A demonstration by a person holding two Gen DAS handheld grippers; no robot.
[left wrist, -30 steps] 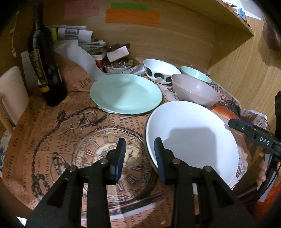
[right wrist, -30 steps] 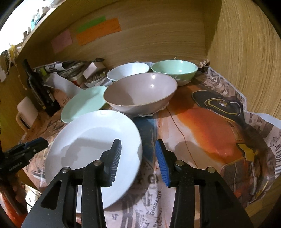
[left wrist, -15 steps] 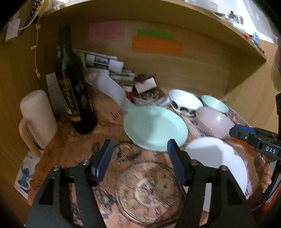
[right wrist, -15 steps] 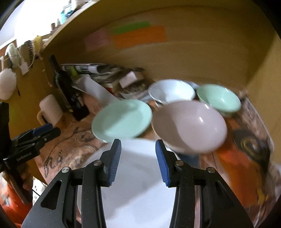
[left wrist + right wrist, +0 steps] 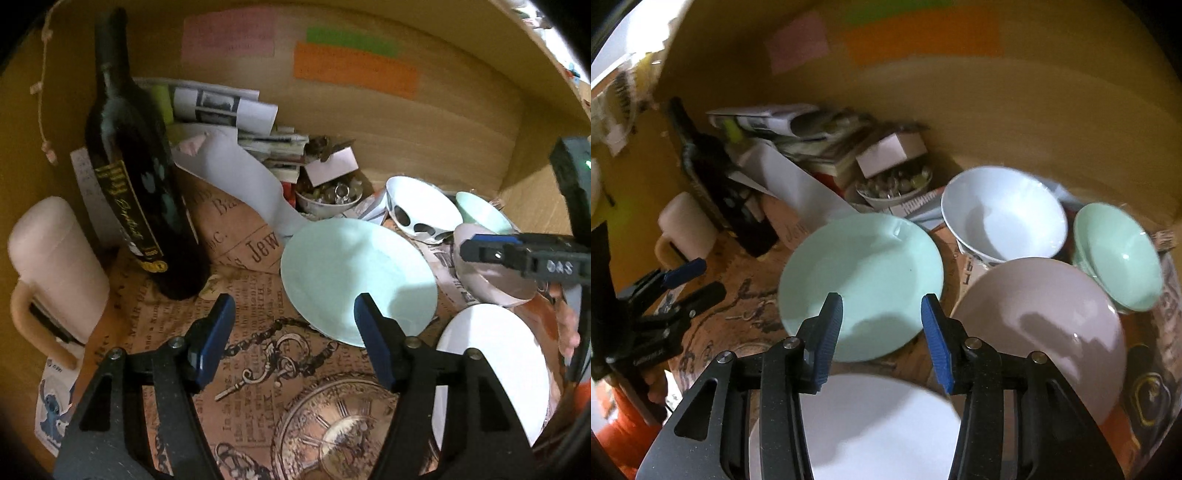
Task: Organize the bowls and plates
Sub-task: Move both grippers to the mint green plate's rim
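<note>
The green plate (image 5: 860, 284) lies flat just ahead of the right gripper (image 5: 882, 332), whose empty jaws are opening; left gripper (image 5: 295, 332) stands open, empty.

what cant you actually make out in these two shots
- White plate: right wrist view, its near part is hidden by the right hand-held gripper and cut by the bottom edge.
- Pink bowl: left wrist view, mostly covered by that gripper.
- Sticky notes: writing too blurred in both views.
- Small dish of bits: contents too small to identify.
- Bottle: right wrist view, motion-blurred, label unreadable.
</note>
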